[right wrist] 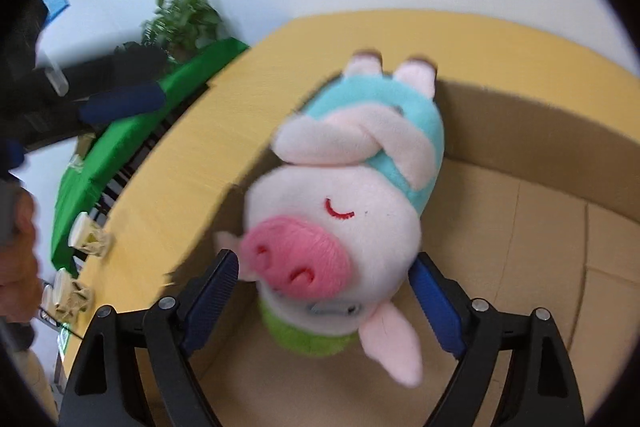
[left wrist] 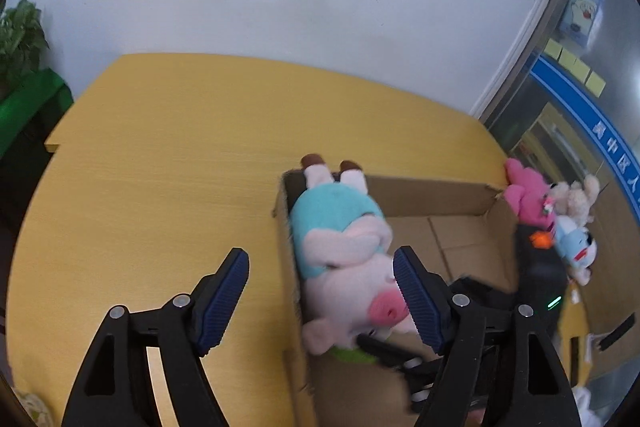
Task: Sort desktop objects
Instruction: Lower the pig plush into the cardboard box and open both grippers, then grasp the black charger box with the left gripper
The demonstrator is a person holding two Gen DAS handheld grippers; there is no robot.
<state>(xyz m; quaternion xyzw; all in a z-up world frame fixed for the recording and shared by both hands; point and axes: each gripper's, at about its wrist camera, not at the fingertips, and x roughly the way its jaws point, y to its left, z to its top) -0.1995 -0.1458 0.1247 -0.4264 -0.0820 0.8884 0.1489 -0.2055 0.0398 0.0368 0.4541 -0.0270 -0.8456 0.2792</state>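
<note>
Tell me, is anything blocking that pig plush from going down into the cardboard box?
Nothing visible does. The pig plush lies between the open fingers of the right gripper, already inside the cardboard box against its wall. The box floor beside it looks bare. The left gripper is open, with one finger outside the box.

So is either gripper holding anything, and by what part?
Apparently nothing. Right gripper is open around the head of the plush pig, gap at one pad; it lies in the cardboard box. Left gripper open, empty.
</note>
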